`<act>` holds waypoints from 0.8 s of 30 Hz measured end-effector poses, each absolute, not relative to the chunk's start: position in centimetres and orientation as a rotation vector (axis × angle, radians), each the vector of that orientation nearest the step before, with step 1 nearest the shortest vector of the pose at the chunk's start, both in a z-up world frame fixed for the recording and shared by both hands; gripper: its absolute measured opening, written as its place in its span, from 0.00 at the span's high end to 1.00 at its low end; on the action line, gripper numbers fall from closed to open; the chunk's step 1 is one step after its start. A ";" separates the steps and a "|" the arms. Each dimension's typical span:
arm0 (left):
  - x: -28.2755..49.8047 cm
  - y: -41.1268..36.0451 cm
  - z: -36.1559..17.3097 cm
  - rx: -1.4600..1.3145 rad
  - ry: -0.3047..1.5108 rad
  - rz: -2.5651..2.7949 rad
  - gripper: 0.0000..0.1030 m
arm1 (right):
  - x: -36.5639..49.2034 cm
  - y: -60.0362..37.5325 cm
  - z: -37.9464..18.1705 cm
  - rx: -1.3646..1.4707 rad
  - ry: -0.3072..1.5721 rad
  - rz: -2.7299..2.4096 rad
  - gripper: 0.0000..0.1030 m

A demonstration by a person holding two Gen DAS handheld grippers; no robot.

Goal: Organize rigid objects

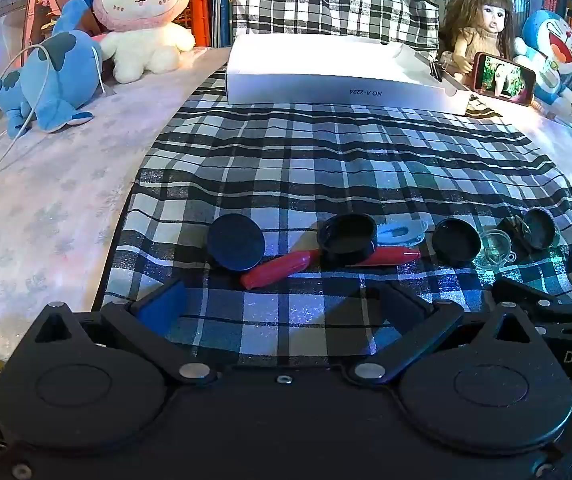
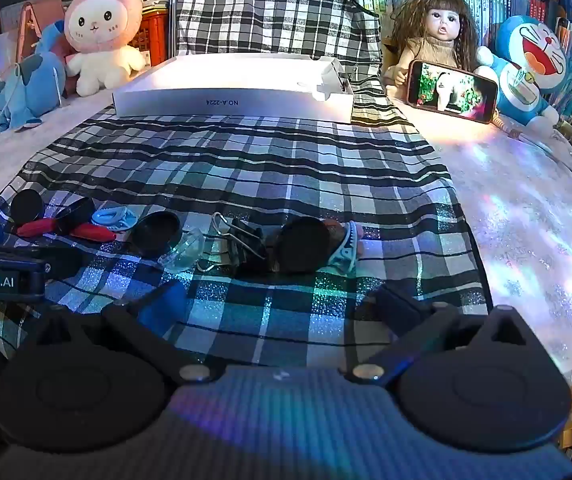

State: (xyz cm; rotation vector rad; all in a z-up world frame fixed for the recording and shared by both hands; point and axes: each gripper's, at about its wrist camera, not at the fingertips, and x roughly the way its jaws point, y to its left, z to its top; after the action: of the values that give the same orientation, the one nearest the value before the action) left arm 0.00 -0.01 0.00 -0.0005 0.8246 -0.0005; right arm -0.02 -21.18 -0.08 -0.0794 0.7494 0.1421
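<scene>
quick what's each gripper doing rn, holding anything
Left gripper: open, holding nothing.
Right gripper: open, holding nothing.

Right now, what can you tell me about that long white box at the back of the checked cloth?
The long white cardboard box is shallow, open-topped and lies flat on the far edge of the black-and-white checked cloth. Its front wall carries the print "NO.A-2224", upside down from here. A folded white flap stands at its right end. Its inside is not visible. It is well beyond the row of small items, and neither hand-held gripper touches it.

Black round lids (image 1: 236, 248), a red pen (image 1: 282, 270), a clear dome (image 1: 493, 246) and binder clips (image 2: 242, 246) lie scattered in a row on the plaid cloth (image 1: 325, 168).
</scene>
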 end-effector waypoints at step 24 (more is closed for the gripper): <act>-0.3 -0.2 0.4 0.002 0.815 0.008 0.00 | -0.1 -21.1 -0.1 -0.079 0.749 0.138 0.00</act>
State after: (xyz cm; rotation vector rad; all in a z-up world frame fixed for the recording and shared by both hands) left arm -0.26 -0.17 0.42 0.0024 0.8153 0.0084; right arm -0.06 -21.09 -0.07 -0.0794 0.7491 0.1381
